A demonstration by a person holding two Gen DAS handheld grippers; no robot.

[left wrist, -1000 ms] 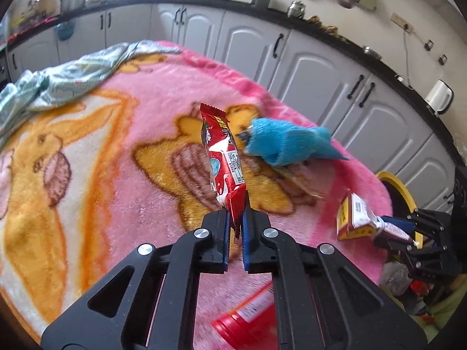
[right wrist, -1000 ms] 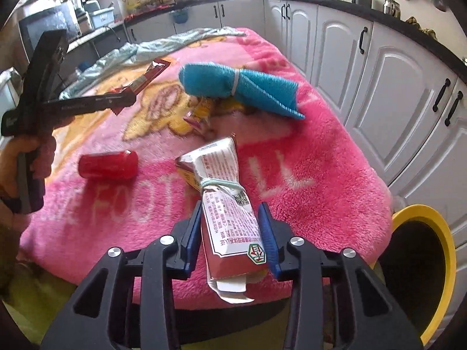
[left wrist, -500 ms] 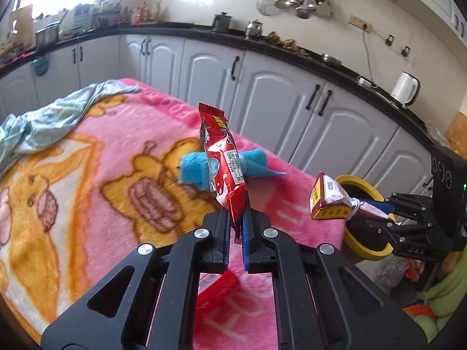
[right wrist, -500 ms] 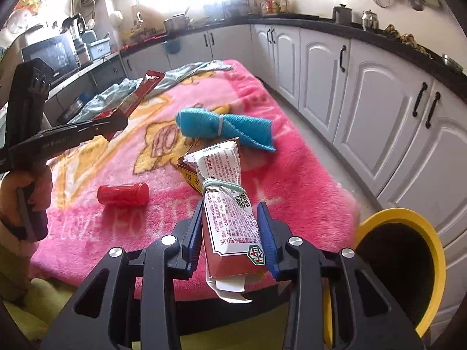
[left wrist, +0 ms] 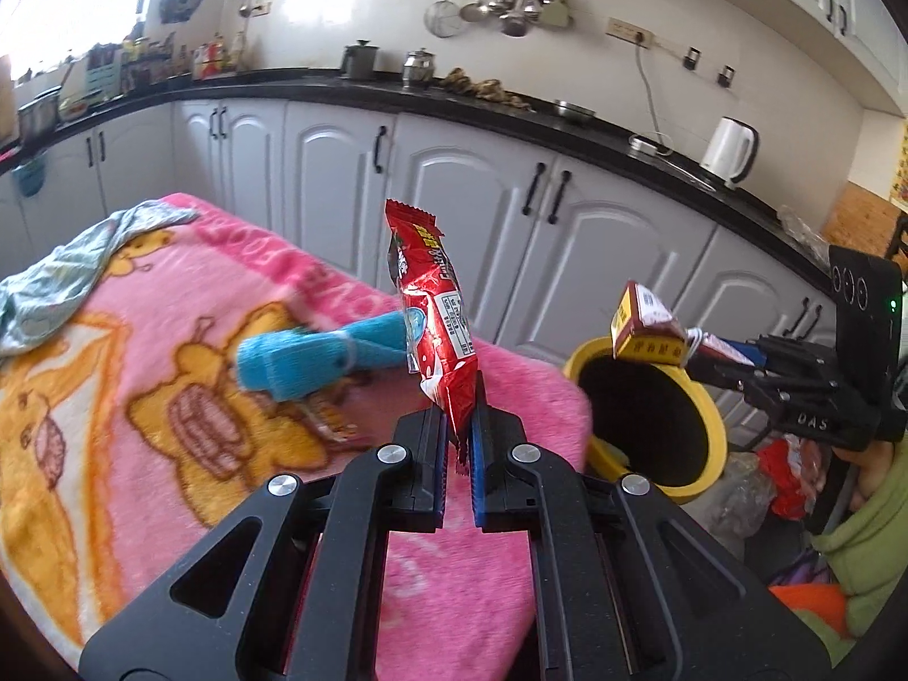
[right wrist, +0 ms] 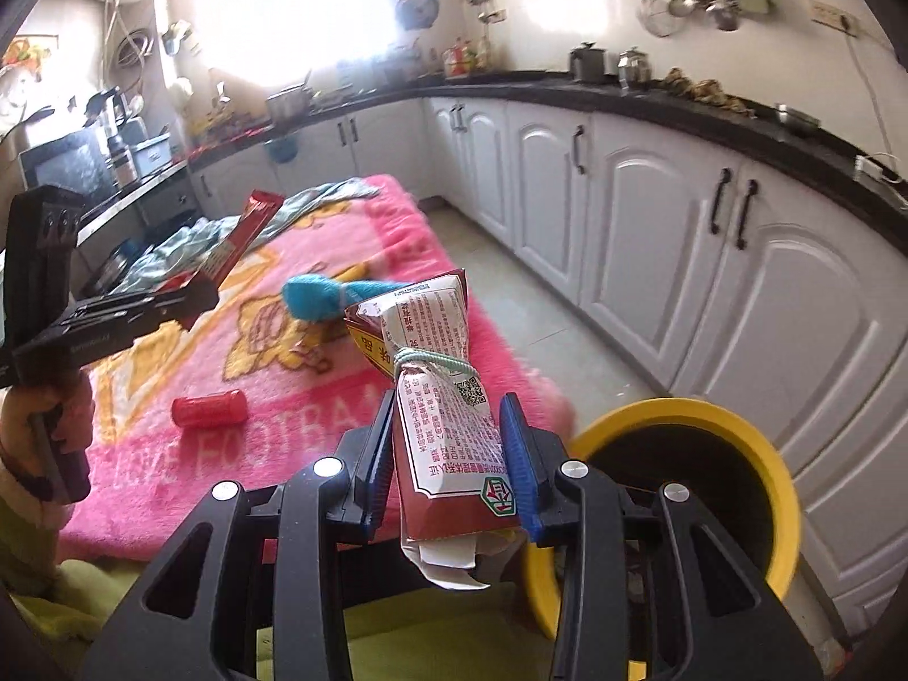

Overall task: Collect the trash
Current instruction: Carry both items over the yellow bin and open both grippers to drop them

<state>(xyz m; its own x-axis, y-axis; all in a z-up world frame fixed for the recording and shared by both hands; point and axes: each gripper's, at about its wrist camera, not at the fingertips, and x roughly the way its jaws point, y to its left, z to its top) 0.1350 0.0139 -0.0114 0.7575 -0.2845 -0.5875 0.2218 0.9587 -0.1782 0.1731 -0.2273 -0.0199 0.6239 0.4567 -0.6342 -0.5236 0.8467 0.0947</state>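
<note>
My left gripper (left wrist: 461, 425) is shut on a red snack wrapper (left wrist: 432, 306) that stands upright above the pink blanket (left wrist: 170, 397). My right gripper (right wrist: 451, 442) is shut on a tied red-and-white food packet (right wrist: 445, 397); in the left wrist view the packet (left wrist: 647, 329) hangs just above the near rim of the yellow bin (left wrist: 712, 425). The bin (right wrist: 777, 471) stands on the floor at the blanket's right end. The left gripper with its wrapper (right wrist: 244, 232) shows at the left of the right wrist view.
A rolled blue cloth (left wrist: 318, 360) (right wrist: 318, 295) and a red can (right wrist: 209, 408) lie on the blanket. A pale green cloth (left wrist: 68, 278) lies at its far end. White cabinets (left wrist: 454, 215) line the wall behind. Bags of rubbish (left wrist: 783, 471) sit by the bin.
Both grippers have risen and swung right toward the yellow bin, each still holding its item. The packet has gone from beside the blanket to over the bin's rim.
</note>
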